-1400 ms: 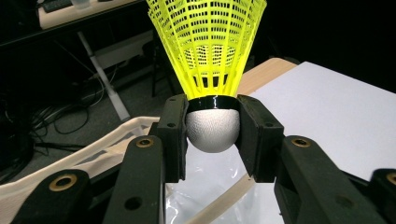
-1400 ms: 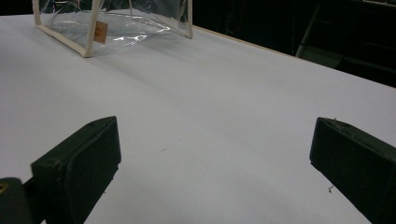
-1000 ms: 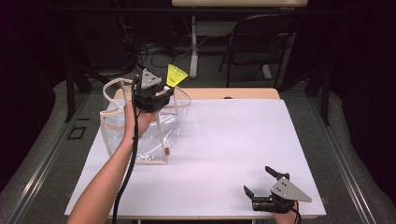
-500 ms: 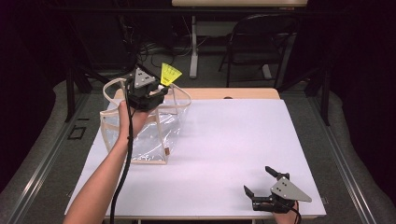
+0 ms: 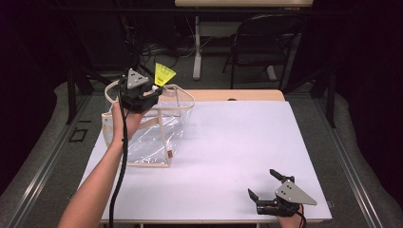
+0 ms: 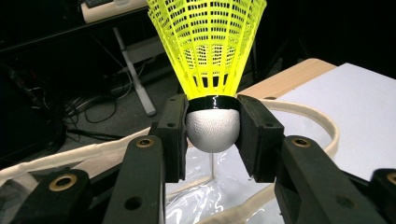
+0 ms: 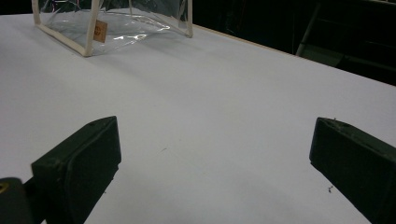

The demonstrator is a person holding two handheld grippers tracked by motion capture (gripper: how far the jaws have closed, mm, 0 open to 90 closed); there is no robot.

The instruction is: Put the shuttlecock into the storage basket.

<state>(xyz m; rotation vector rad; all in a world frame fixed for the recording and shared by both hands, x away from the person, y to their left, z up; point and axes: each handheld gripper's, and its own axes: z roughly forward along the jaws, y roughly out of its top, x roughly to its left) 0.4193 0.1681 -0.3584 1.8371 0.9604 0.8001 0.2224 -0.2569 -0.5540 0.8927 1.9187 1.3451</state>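
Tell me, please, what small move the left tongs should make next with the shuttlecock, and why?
Probably lower it into the clear bag. The left tongs clamp the yellow shuttlecock by its white cork, held above the bag's open, cream-trimmed mouth, so a short descent should put it inside before the tongs let go.

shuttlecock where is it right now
The yellow shuttlecock is clamped by its white cork in the left gripper, above the clear bag at the table's far left.
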